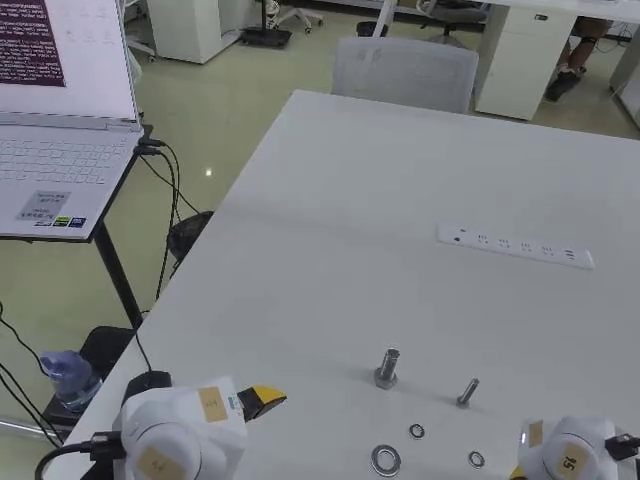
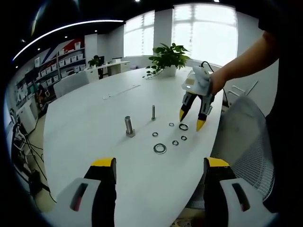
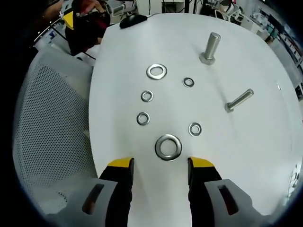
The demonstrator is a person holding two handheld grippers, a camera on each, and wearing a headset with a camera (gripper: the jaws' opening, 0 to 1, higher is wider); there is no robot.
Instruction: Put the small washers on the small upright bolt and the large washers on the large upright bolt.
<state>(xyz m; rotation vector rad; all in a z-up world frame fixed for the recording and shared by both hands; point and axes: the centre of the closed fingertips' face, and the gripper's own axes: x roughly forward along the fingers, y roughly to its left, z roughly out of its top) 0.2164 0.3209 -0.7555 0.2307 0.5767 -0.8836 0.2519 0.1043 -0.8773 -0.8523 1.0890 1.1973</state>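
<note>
Left gripper (image 2: 158,163): yellow-tipped fingers wide apart, empty, well short of the work.
Right gripper (image 3: 161,163): fingers parted, empty.
Large flat steel washer (image 3: 168,146): just ahead of the right fingertips, centred; lower squarely, pinch its rim.
Large upright steel bolt (image 3: 210,47): well beyond those fingertips, rightward; likely destination.

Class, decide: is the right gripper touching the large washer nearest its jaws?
Apart. The right gripper view shows bare table between the large washer and both open jaws of the right gripper.
</note>
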